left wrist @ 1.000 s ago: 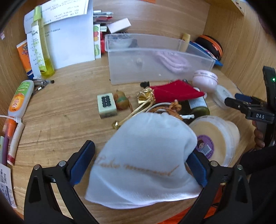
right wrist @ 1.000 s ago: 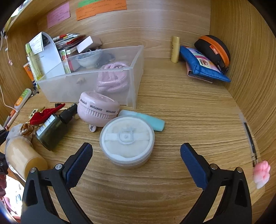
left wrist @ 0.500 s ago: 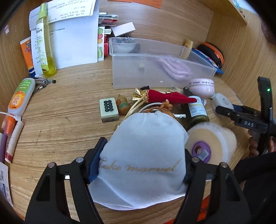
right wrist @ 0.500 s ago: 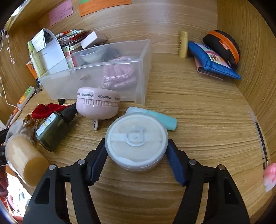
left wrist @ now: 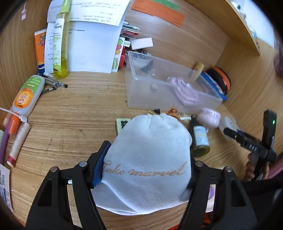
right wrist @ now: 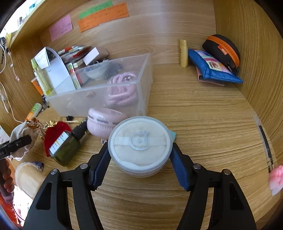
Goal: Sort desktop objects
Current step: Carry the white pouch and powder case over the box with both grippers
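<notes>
1. Right now you have both pick-ups made at once: your left gripper (left wrist: 145,169) is clamped on the white drawstring pouch (left wrist: 150,159), blue pads pressed into its two sides, and your right gripper (right wrist: 139,162) is clamped on the round powder-puff case (right wrist: 140,145), one pad against each side of its wall.
2. Both things sit near the front edge of the wooden desk (right wrist: 203,127). The pouch looks raised off the wood, though I cannot be sure. The case appears to rest on the desk, just in front of the pink round fan (right wrist: 102,123) and the clear plastic bin (right wrist: 99,95).
3. My reading is that the grasp step is done and the carry comes next. The bin, standing mid-desk toward the back wall, is the likely place for both.
4. For that move, lift each load clear of the clutter first. The dark green bottle (left wrist: 199,141) lies just beside the pouch, and the fan touches or nearly touches the case.
5. Keep the case level; its lid may be loose. The pouch is soft and could sag out of the pads.
6. Readable writing: gold script on the pouch reads roughly "Take marvel". Your right-hand tool, seen from the left camera, shows "DAS" upside down.
7. The sticky notes (right wrist: 104,16) on the back wall and the bottle labels are too small to read.
</notes>
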Available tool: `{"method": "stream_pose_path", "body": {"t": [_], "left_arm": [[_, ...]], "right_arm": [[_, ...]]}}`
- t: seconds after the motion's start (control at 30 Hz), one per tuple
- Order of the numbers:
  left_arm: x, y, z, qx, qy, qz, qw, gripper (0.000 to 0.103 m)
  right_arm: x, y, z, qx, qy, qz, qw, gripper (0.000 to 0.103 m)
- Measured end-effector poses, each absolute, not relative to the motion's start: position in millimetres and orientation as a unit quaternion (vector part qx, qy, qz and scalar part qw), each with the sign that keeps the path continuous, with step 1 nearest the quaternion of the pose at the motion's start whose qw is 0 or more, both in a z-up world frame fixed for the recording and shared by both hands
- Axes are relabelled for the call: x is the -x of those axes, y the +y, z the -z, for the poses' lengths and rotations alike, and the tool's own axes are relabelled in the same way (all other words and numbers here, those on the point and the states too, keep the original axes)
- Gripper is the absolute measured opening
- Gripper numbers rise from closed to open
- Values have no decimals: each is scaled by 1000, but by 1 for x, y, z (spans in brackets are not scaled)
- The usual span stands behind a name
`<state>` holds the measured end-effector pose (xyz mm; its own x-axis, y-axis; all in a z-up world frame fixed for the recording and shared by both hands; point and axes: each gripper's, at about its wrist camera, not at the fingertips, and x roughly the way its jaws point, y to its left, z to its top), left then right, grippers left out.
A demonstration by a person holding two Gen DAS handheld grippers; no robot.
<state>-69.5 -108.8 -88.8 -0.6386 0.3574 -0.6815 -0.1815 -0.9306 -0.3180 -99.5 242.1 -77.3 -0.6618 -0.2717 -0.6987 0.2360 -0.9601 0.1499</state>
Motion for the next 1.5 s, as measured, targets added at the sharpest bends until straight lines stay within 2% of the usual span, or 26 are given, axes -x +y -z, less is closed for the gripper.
{"method": "stream_pose_path", "body": {"t": [0.2, 0.6, 0.87, 1.3, 1.5], "left_arm": [[83, -109, 76, 387, -123, -902, 147, 69], [122, -92, 45, 386, -54, -910, 142, 69], [154, -79, 33, 408, -20, -897, 172, 69], [199, -51, 36, 453, 26, -869, 200, 70], [211, -41, 40, 464, 42, -860, 209, 74]], "right_arm": [[102, 244, 64, -369, -23, 918, 144, 62], [113, 249, 46, -344, -19, 926, 156, 62], [122, 243, 35, -327, -12, 930, 166, 62], [144, 226, 25, -320, -1, 930, 181, 62], [158, 214, 25, -322, 15, 927, 190, 62]]}}
